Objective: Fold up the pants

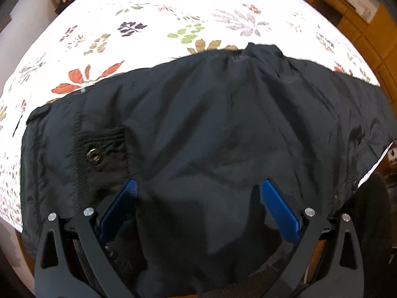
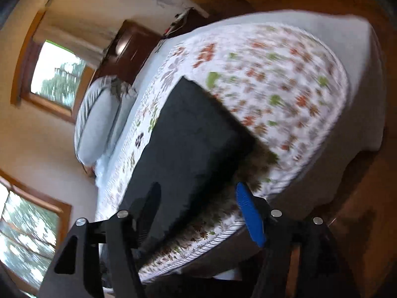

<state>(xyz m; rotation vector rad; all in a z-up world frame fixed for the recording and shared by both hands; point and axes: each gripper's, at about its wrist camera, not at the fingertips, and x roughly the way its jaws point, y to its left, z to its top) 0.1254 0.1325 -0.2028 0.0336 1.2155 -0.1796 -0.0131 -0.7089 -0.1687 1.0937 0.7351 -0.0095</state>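
A: In the left wrist view, where do the pants (image 1: 211,129) lie?

B: Spread wide across the near edge of the bed (image 1: 148,24), on its leaf-patterned quilt (image 1: 104,44). The dark cloth runs almost from the left side of the bed to the right, and the part nearest the camera hangs over the edge. A metal snap (image 1: 93,154) shows on the ribbed band at the left end.

A: And the left gripper (image 1: 198,186)?

B: Its jaws stand spread wide, the blue pads (image 1: 280,213) well apart. A hump of the dark cloth rises between them, but neither pad presses on it.

A: Anything beyond the bed?

B: A wooden cabinet (image 1: 352,12) stands past the far right corner.

A: The right wrist view?

B: It is tilted and blurred. The pants (image 2: 193,136) show as a dark rectangle along the near edge of the bed (image 2: 359,79), with the quilt (image 2: 285,87) bare around them. Grey pillows (image 2: 99,121) lie at the head end, below a window (image 2: 58,79).

A: The right gripper (image 2: 198,193)?

B: Its jaws are parted; the one blue pad (image 2: 249,213) that shows sits over the quilt's edge, the other finger over the dark cloth. Whether that finger touches the cloth cannot be told, but nothing is pinched.
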